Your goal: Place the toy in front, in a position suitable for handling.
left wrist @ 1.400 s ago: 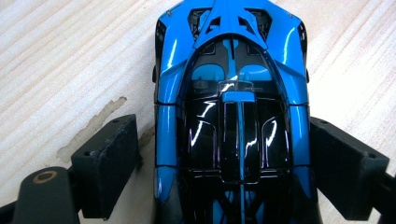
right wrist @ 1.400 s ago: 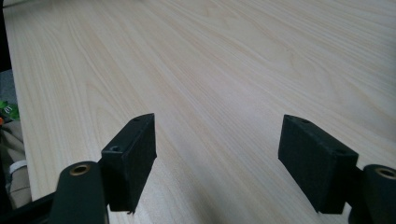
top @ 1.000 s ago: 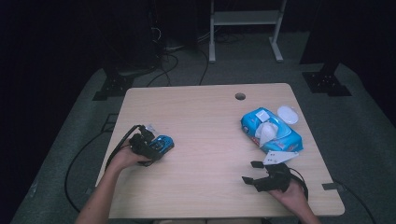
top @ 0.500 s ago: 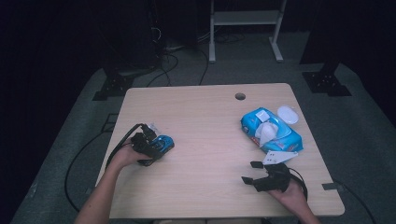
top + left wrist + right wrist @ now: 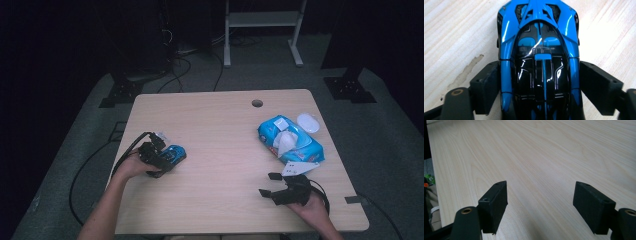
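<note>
Blue toy car (image 5: 539,62) between the left gripper (image 5: 161,156) jaws, near the table (image 5: 220,130) left edge.
Jaws just reopened, flanking the car unclamped; lift pending. Right gripper (image 5: 272,186) idle, agape, by the wipes (image 5: 290,142).

The high view looks forward and down from above the person's side onto the whole table (image 5: 220,150). The left gripper view faces straight down, very near the toy car (image 5: 539,62). The right gripper view skims low across bare wood. All share the tabletop.
</note>
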### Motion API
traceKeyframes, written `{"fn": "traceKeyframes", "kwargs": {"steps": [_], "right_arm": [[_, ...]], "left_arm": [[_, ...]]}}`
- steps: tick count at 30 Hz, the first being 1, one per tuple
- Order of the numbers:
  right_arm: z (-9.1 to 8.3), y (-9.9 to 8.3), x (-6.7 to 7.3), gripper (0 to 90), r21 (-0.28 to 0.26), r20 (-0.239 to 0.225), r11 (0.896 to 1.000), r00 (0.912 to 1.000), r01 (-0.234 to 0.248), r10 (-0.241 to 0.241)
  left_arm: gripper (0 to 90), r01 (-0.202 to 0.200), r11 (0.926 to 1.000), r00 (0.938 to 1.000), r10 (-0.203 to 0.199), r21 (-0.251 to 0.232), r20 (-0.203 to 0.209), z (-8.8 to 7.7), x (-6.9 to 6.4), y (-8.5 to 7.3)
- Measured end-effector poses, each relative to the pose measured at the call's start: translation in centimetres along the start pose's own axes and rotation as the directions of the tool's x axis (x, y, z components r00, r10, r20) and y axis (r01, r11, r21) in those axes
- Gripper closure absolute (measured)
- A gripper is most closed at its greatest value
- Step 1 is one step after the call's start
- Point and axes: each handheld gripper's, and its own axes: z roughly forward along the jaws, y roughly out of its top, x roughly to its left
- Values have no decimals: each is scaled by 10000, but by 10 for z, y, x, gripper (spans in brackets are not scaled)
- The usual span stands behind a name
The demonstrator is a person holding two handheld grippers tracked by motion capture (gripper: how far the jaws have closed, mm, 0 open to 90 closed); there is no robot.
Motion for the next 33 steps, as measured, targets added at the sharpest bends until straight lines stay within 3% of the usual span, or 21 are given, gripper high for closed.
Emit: {"fn": "traceKeyframes", "kwargs": {"steps": [5,6,13,20,24,26,33], "right_arm": [[0,0,0,266,10,7,10000,10000,25,-25],[0,0,0,266,-4,12,10000,10000,44,-44],[-1,0,0,266,-47,23,10000,10000,3,-3],[-3,0,-1,266,-122,49,9999,10000,0,0],[-3,-1,0,266,-173,68,9998,10000,-4,6],[-3,-1,-1,266,-167,62,9999,10000,-22,23],[-3,-1,-1,266,-185,68,9998,10000,6,-4]], "left_arm": [[181,-300,9995,9989,304,115,-364,1,-3,0],[213,-352,9993,9985,357,126,-425,0,-2,0],[249,-483,9974,9980,504,540,-387,0,-4,6],[255,-433,9981,9972,459,450,-598,0,-6,8],[278,-376,9992,9967,381,95,-715,-5,-4,6],[278,-412,9988,9957,434,282,-820,-4,-4,6],[279,-357,9992,9967,368,175,-722,-6,-3,2]]}}
